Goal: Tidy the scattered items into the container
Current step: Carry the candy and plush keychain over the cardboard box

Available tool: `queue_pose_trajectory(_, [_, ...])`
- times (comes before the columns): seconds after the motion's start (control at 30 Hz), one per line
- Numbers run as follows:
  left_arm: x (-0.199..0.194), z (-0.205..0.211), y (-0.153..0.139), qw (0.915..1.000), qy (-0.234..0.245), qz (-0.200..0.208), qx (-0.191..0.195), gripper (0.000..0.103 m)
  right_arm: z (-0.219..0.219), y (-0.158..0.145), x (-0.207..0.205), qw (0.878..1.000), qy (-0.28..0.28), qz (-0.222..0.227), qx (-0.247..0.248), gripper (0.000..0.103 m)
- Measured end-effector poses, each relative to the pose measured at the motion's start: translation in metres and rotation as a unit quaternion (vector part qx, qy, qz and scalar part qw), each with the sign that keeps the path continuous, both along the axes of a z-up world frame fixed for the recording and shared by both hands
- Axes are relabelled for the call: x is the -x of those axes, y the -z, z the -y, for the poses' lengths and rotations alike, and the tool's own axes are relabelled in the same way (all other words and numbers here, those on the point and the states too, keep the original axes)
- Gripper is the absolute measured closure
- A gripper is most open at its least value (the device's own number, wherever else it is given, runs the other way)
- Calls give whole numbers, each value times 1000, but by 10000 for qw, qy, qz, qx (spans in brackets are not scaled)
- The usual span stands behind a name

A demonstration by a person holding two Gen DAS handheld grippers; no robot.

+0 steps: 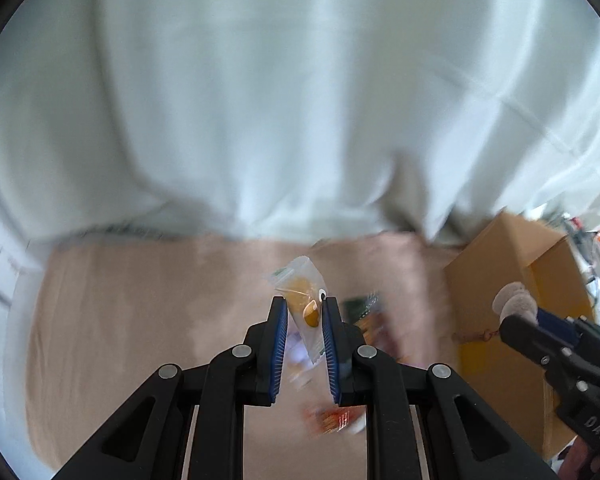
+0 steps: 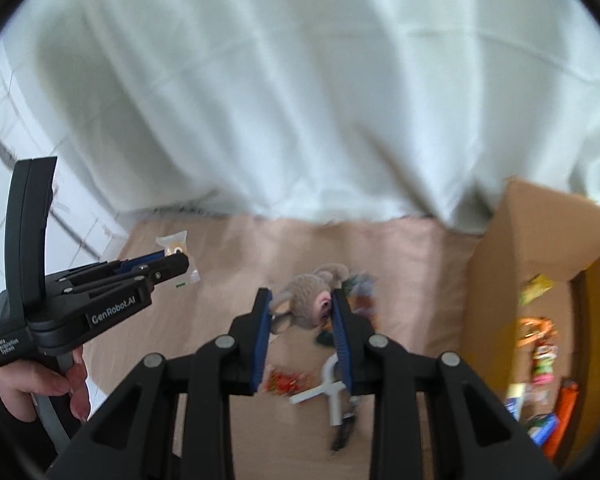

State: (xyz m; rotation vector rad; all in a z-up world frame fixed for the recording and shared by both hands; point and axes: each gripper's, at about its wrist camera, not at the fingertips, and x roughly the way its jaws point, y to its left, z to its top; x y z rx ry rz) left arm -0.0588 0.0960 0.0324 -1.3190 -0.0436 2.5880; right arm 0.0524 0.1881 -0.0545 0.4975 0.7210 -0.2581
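My left gripper (image 1: 304, 304) is shut on a clear snack packet (image 1: 302, 292) with an orange print, lifted above the beige cloth (image 1: 140, 312). The same packet (image 2: 176, 246) shows in the right wrist view, sticking out of the left gripper (image 2: 176, 262). My right gripper (image 2: 300, 298) is shut on a small grey plush toy (image 2: 306, 298), also held above the cloth. The toy (image 1: 514, 302) appears at the right of the left wrist view, near the cardboard box (image 1: 512, 264). The open cardboard box (image 2: 500, 260) stands at the right with several packets inside.
More items lie blurred on the cloth below the grippers: a red-orange packet (image 2: 288, 382), a white plastic piece (image 2: 328, 388) and green-orange wrappers (image 2: 360, 292). A pale curtain (image 2: 300, 100) hangs behind. A hand (image 2: 40, 388) holds the left gripper's handle.
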Motion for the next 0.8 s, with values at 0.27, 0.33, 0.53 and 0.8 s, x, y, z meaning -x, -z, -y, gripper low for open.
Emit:
queue_pose_trajectory(0.27, [7,-100,-45,9947,877,-506,-166,84,69,-26,65,9951,920,80,352,70])
queue_pose_trajectory(0.33, [7,-125,-46,9928,1068,-510,-184,84,84,-26,83,9927,1145,26,385,70])
queue_pose_trajectory(0.53, [2,-197,-36,9862,1606,-365,-185,84,115,-14,133,9850,1672,-235,369,70])
queue_pose_trajectory(0.8, [-11,-267,-9,9779,2085,-96,122,84,132,24,173,9772,2040,-576,71,70])
